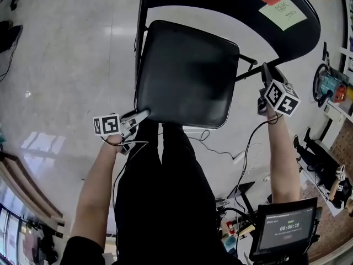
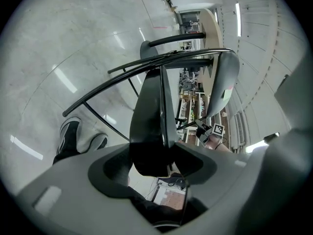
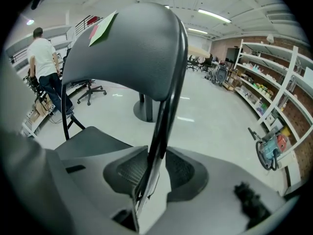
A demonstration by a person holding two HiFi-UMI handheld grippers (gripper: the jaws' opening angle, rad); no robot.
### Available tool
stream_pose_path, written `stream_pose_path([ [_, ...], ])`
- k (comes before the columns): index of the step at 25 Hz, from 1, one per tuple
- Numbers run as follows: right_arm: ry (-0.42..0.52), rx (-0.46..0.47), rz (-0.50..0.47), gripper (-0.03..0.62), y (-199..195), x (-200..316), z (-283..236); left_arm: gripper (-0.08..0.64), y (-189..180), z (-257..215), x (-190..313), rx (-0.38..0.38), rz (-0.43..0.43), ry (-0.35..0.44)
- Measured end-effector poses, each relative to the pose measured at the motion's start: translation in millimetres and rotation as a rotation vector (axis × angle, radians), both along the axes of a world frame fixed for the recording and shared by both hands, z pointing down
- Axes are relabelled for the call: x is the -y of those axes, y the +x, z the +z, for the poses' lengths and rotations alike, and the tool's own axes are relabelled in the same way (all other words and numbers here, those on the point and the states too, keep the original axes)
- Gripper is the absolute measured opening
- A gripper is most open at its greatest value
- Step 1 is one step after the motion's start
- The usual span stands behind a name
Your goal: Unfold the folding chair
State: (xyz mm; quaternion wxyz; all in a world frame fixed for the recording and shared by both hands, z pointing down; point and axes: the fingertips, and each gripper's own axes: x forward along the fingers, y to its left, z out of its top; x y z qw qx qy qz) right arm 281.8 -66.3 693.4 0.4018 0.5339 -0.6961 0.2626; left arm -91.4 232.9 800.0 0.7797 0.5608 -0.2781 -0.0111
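The black folding chair stands in front of me, its seat (image 1: 187, 73) tilted toward me and its backrest (image 1: 231, 1) bearing a green note (image 1: 282, 14) and a red one. My left gripper (image 1: 142, 115) is shut on the seat's near left corner; in the left gripper view the seat's edge (image 2: 152, 111) fills the gap between the jaws of that gripper (image 2: 154, 153). My right gripper (image 1: 266, 77) is shut on the chair's right frame rail (image 1: 248, 70). The rail (image 3: 168, 97) runs up between the ribbed pads (image 3: 131, 173) in the right gripper view.
My legs in black trousers (image 1: 165, 192) stand right behind the seat. Cables (image 1: 242, 159) trail over the glossy floor, and a screen (image 1: 287, 231) sits at the lower right. Tools (image 1: 331, 87) lie at the right. A person (image 3: 46, 67) and shelves (image 3: 274, 87) stand farther off.
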Motion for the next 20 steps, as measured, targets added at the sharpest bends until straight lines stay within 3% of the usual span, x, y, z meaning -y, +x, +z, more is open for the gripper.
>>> stream_pose_path([
  [14, -0.054, 0.082, 0.052, 0.11, 4.0, -54.4, 10.2, 0.275, 6.4, 35.7, -47.4, 0.04, 0.09, -0.067],
  [20, -0.071, 0.08, 0.032, 0.11, -5.5, -69.4, 15.1, 0.282, -2.7, 50.0, -60.0, 0.071, 0.134, -0.109],
])
